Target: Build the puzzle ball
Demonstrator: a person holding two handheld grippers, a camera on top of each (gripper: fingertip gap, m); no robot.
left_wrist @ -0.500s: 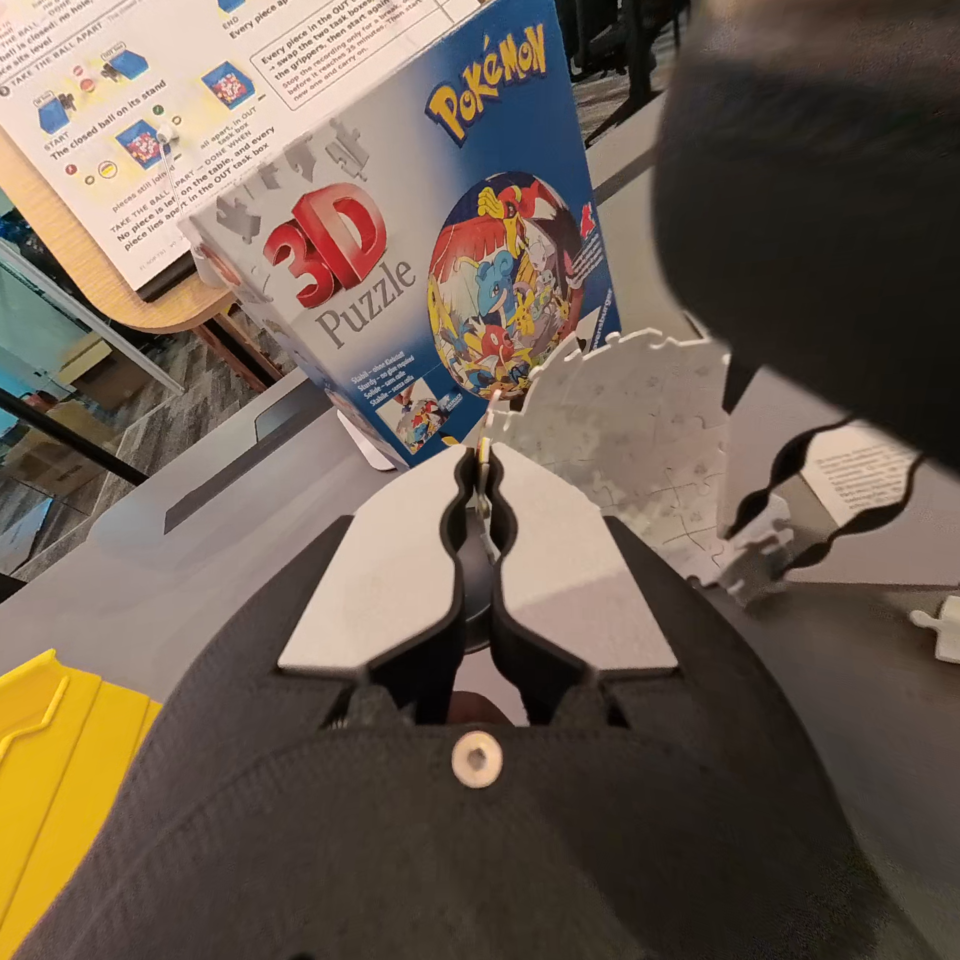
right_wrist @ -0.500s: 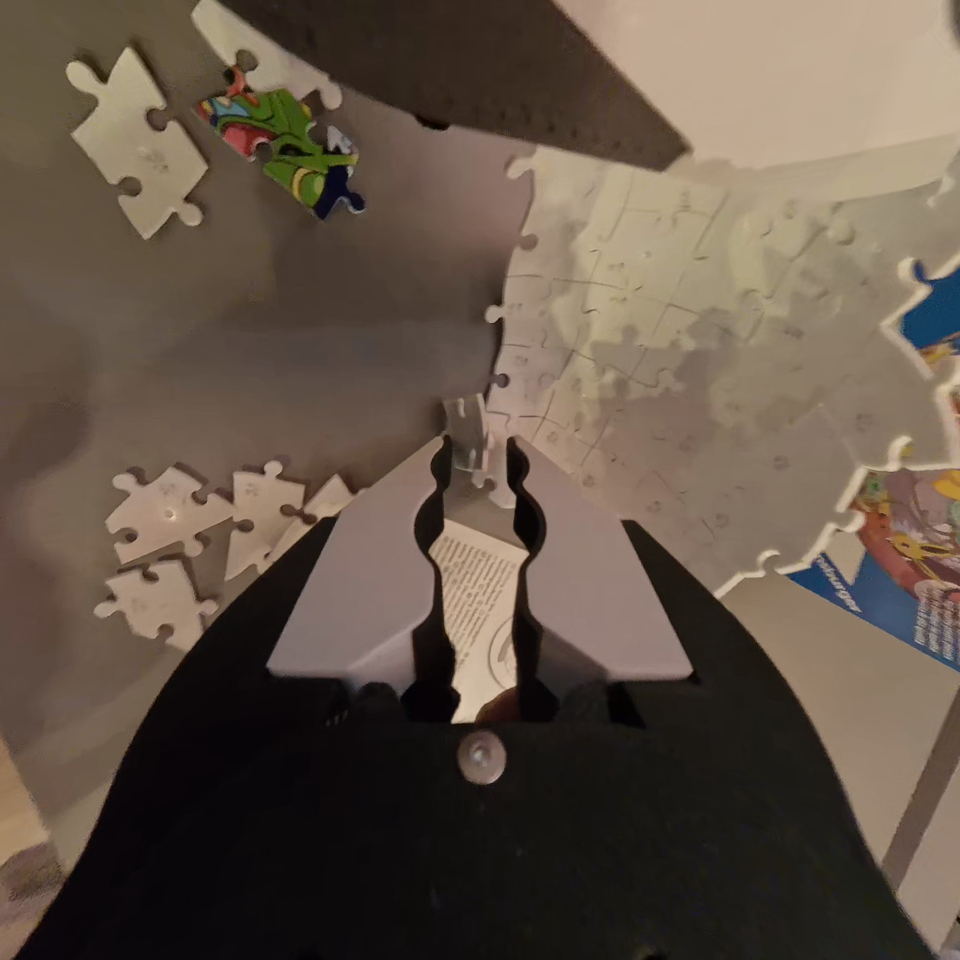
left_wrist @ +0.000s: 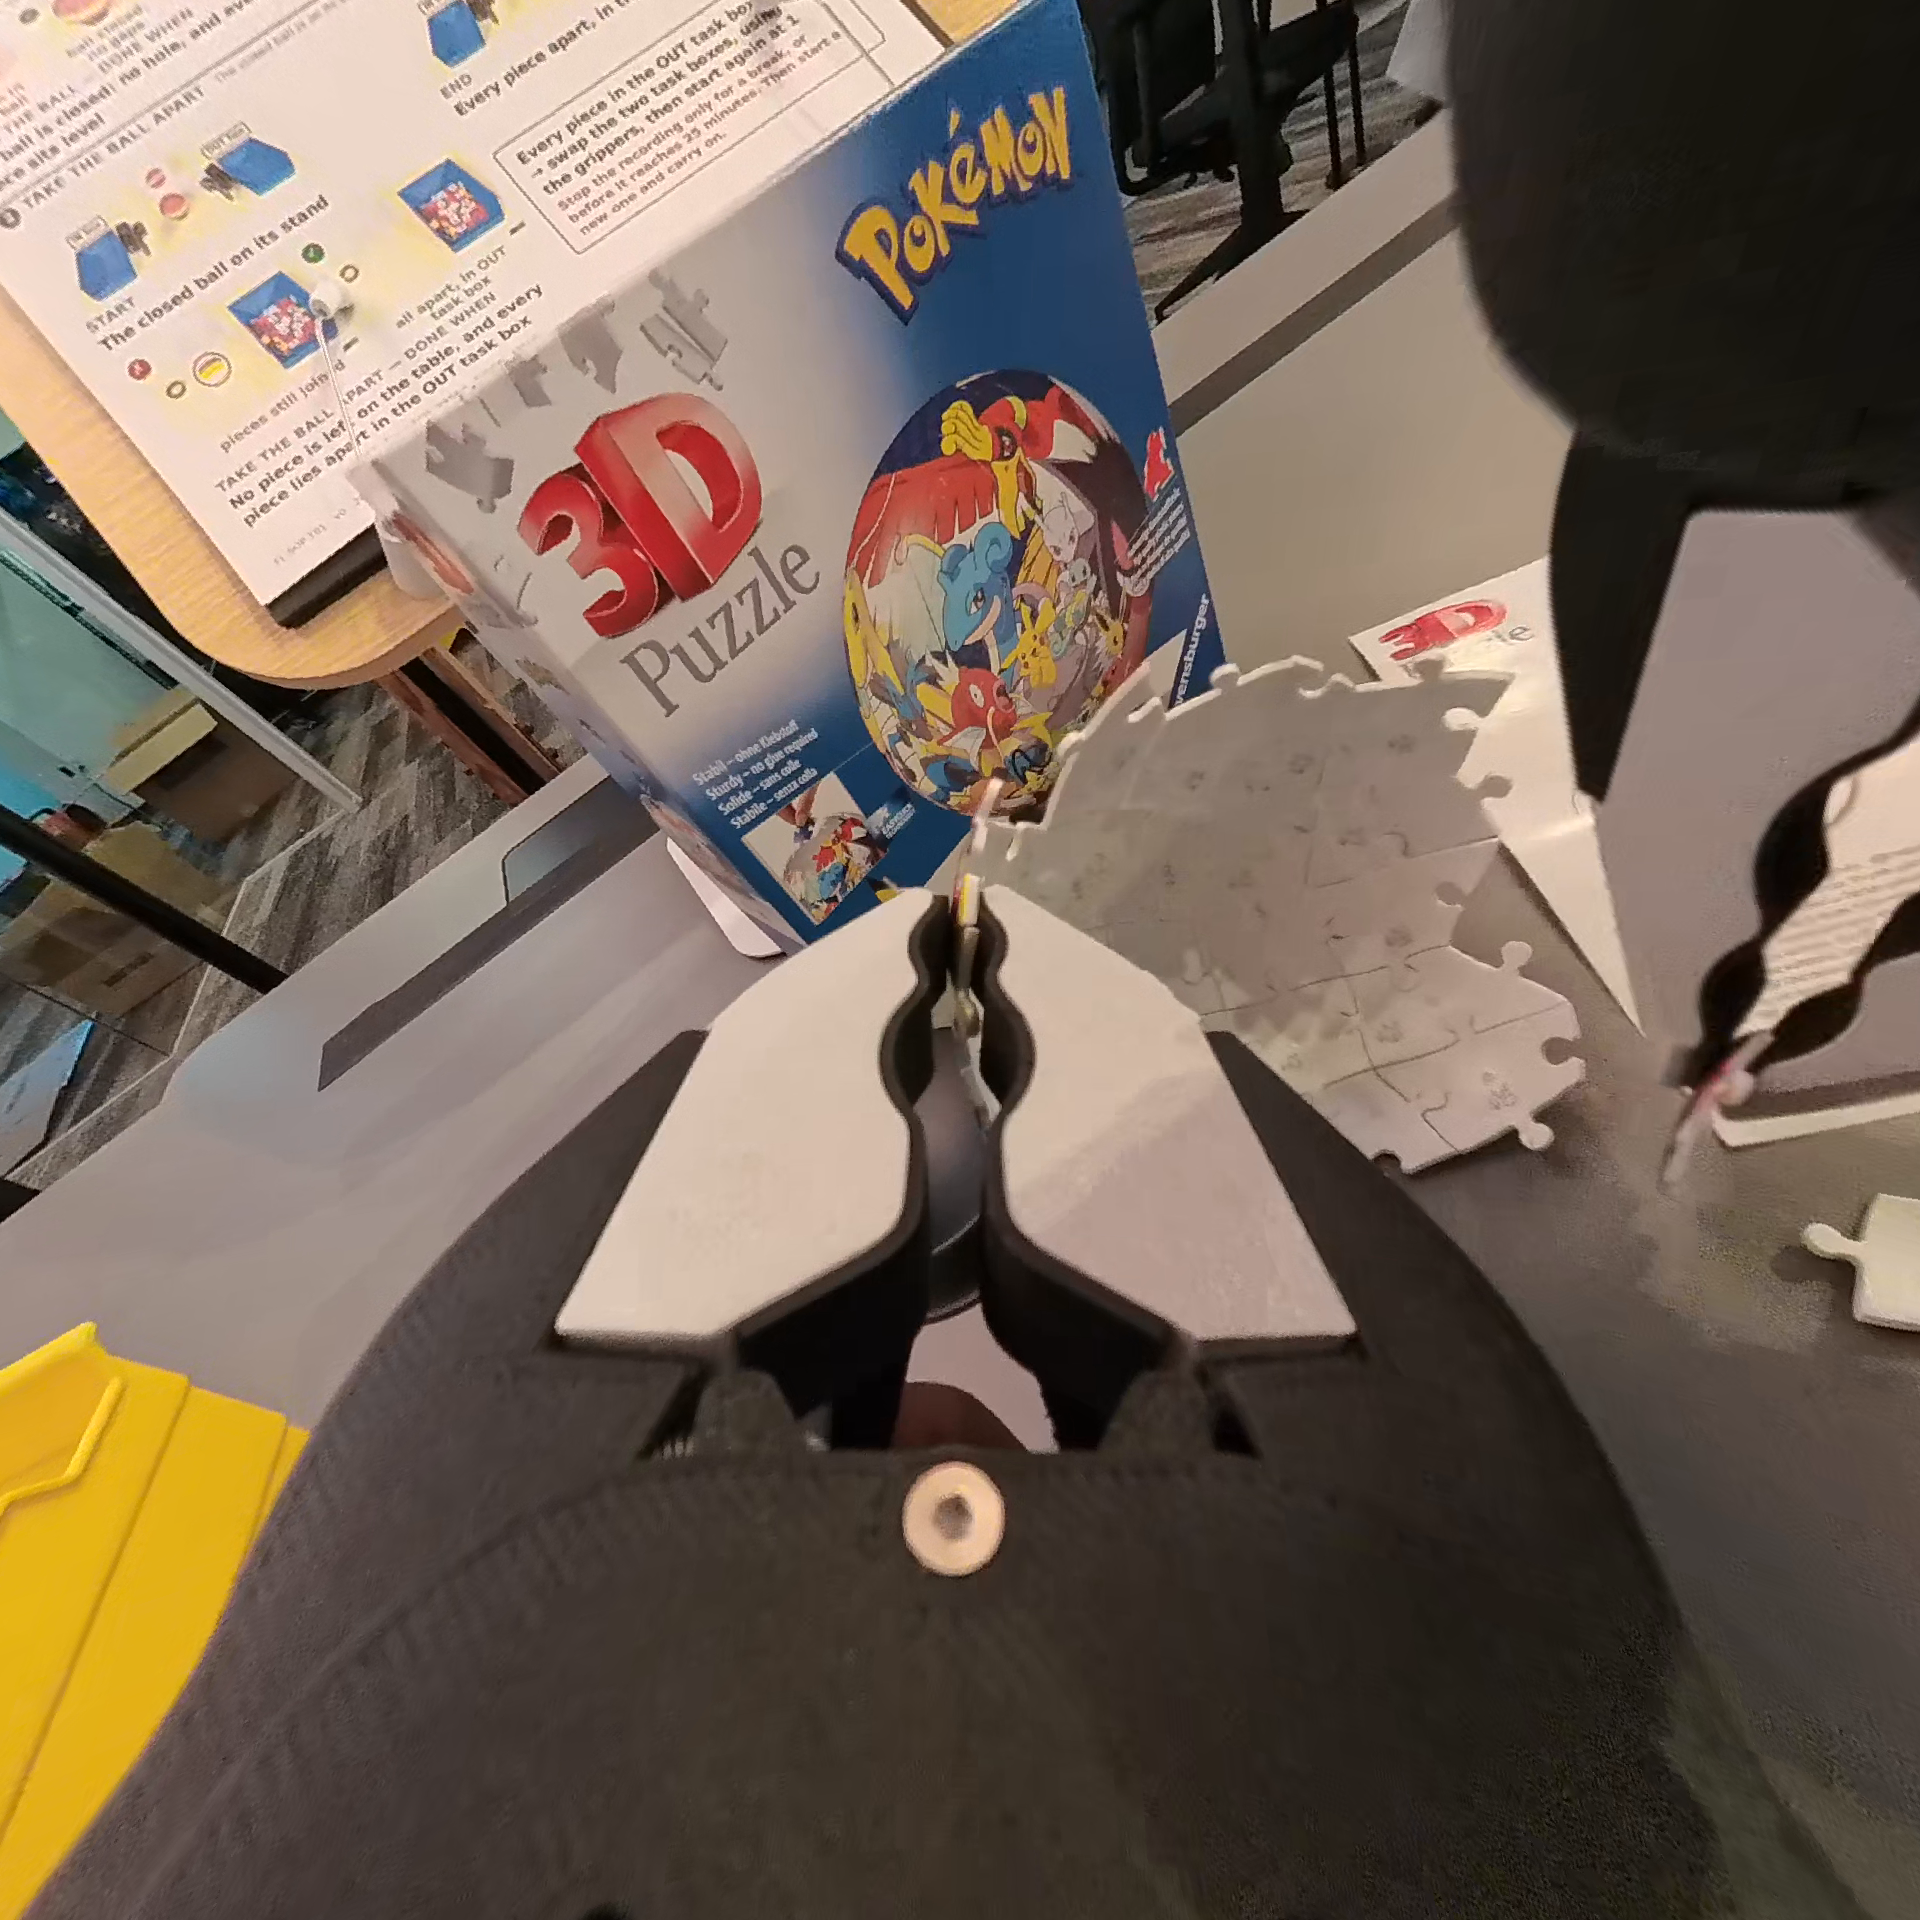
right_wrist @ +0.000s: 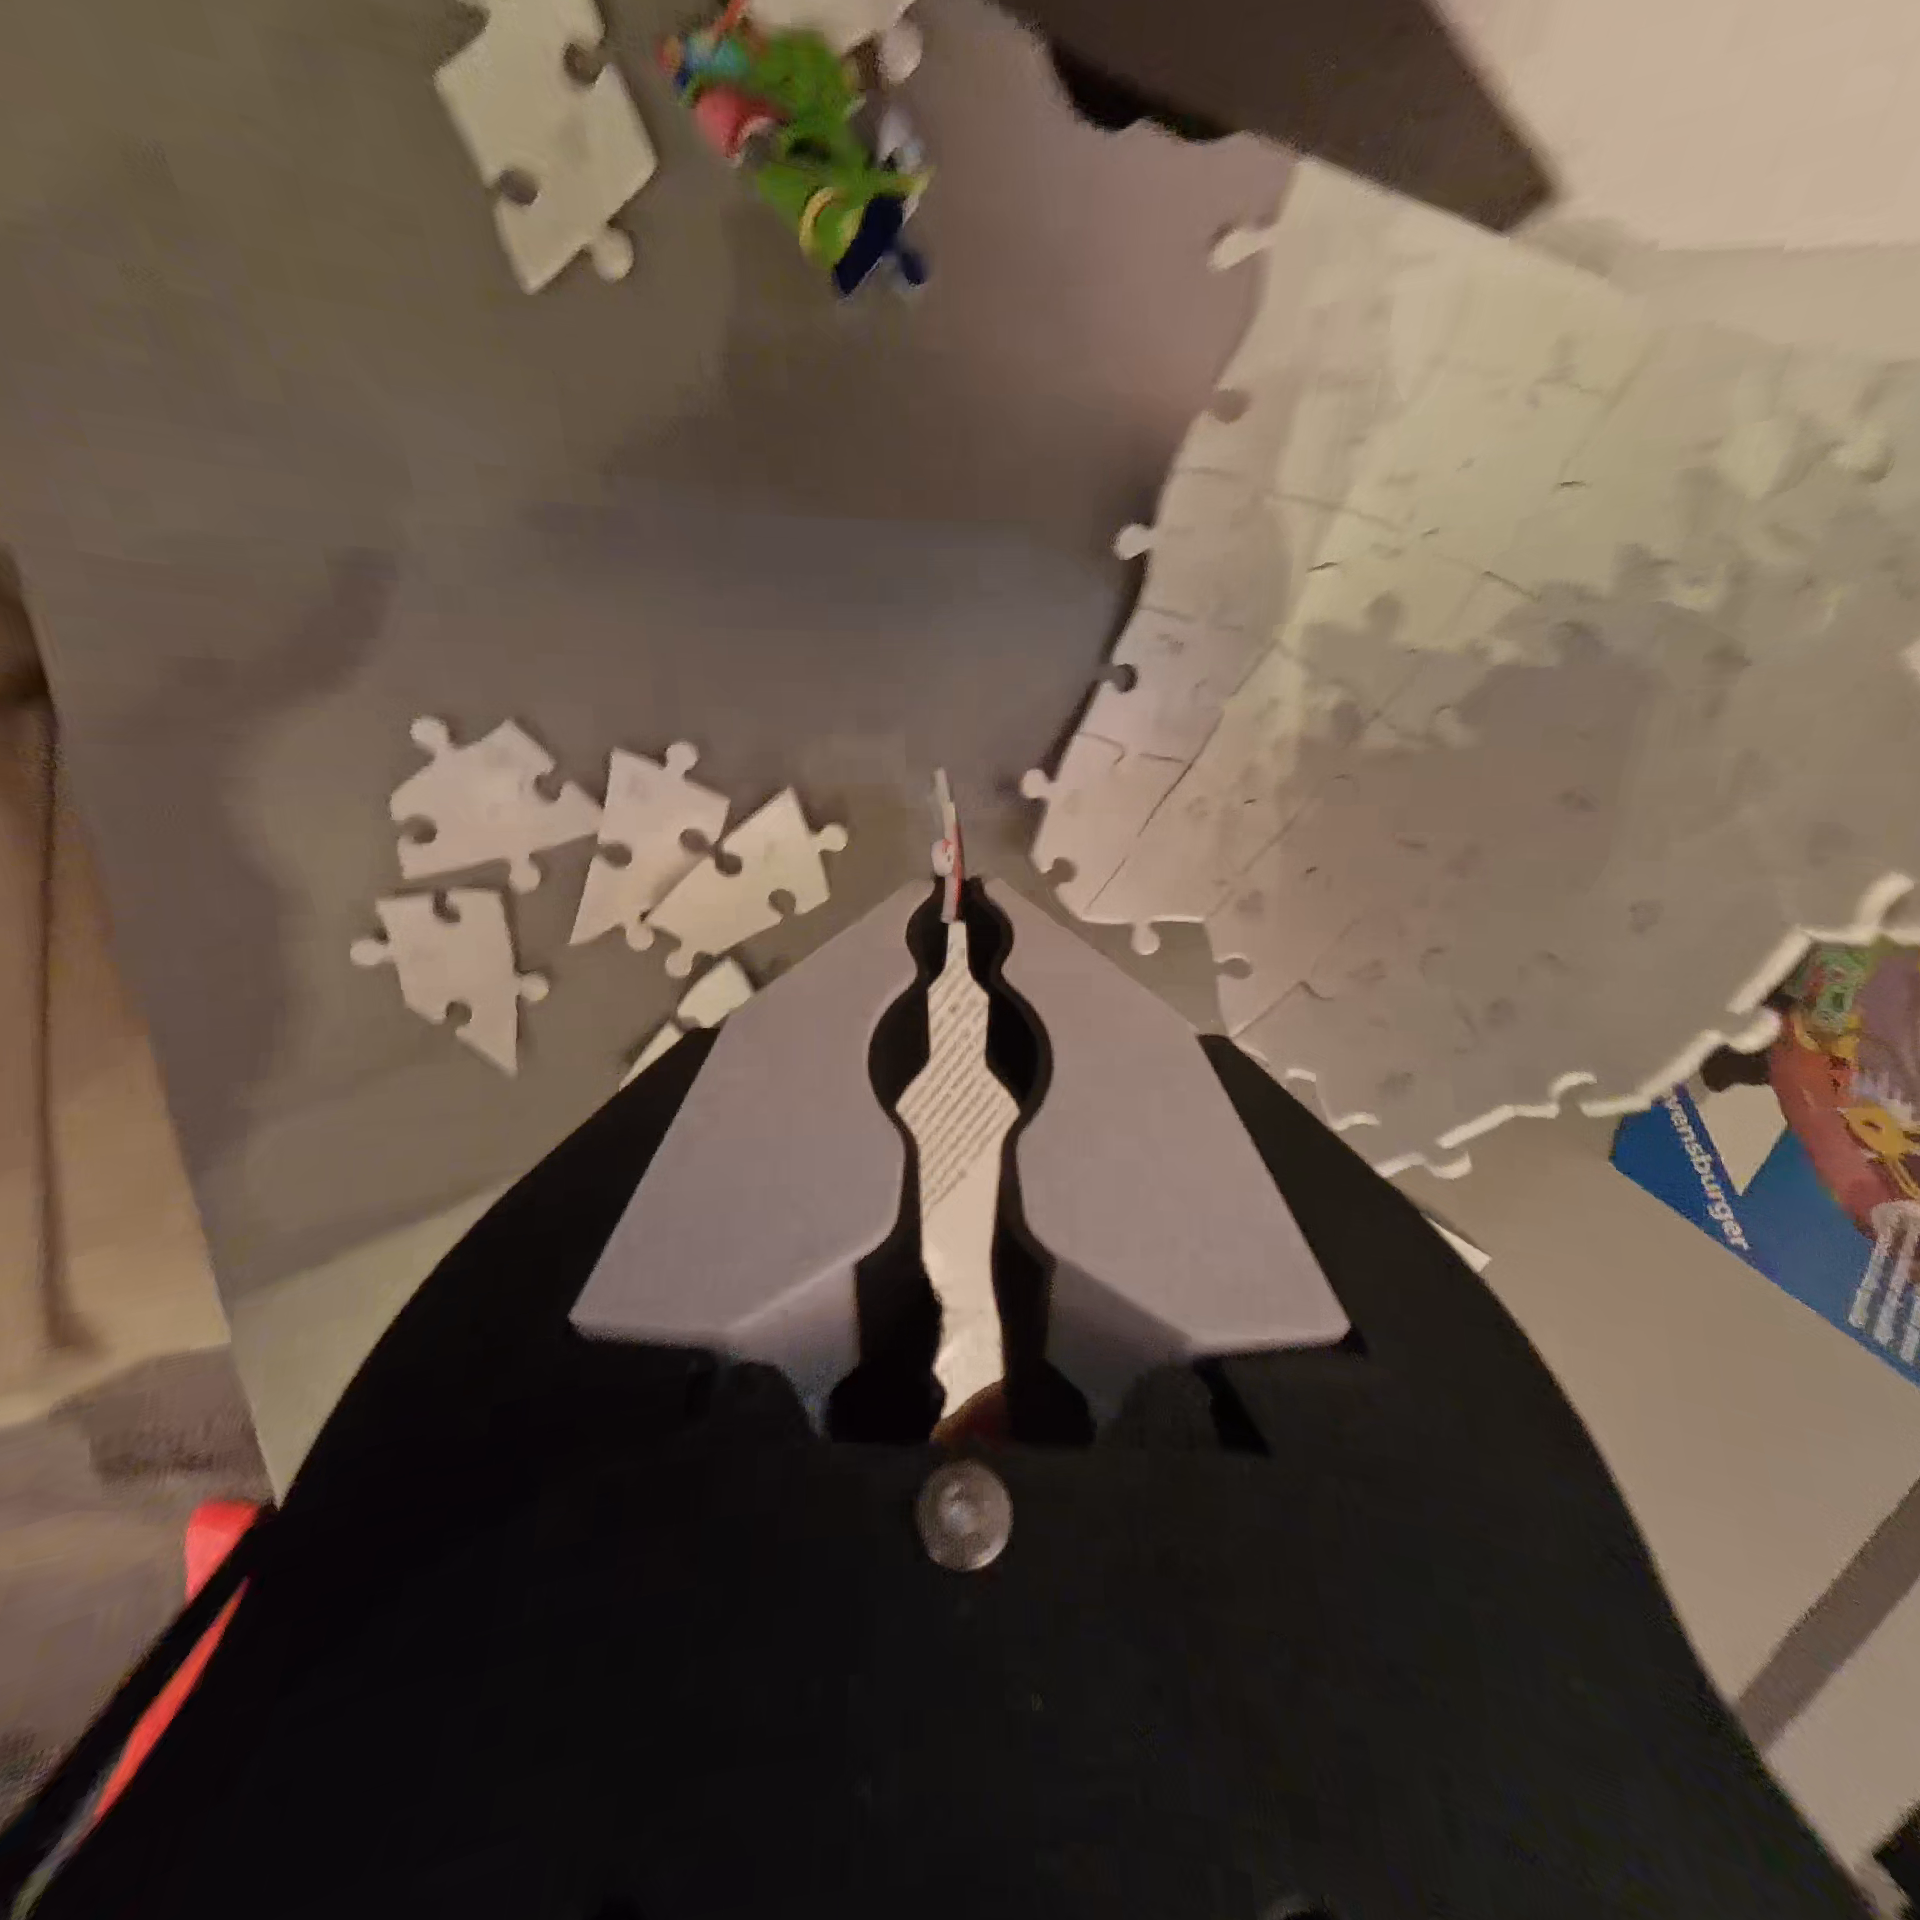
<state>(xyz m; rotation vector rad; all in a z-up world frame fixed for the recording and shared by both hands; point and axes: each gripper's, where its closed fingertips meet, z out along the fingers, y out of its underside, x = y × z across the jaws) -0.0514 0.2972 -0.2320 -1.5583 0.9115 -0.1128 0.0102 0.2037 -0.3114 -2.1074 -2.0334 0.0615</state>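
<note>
Puzzle-ball shell (left_wrist: 1288, 883), a curved sheet of joined pieces seen from its pale inner side, is standing on the grey table (left_wrist: 436, 1091) in the left wrist view, just in front of the puzzle box (left_wrist: 831, 520). The left gripper (left_wrist: 966, 914) is clamping the shell's near edge between clenched tips, holding it upright. To the right, the right gripper (left_wrist: 1704, 1070) is pinching a single piece (left_wrist: 1688, 1112) edge-on, near the shell's lower rim but apart from it. To fit it well, I judge the left grip should be steadying the shell while the piece is being turned flat to the curve and its tabs lined up before pressing; pushing hard could be buckling the shell. Which gap the piece suits cannot be told, and how the shell meets the table behind the left fingers is hidden. In the right wrist view, the right gripper (right_wrist: 951, 883) is squeezing the piece (right_wrist: 945, 842), of which only a blurred sliver is showing; its shape is unreadable. The shell (right_wrist: 1507, 675) is lying to the right, cut off by the frame, with loose white pieces (right_wrist: 582, 852) on the table (right_wrist: 727, 520) at left and a coloured piece (right_wrist: 810, 156) beyond, smeared.
</note>
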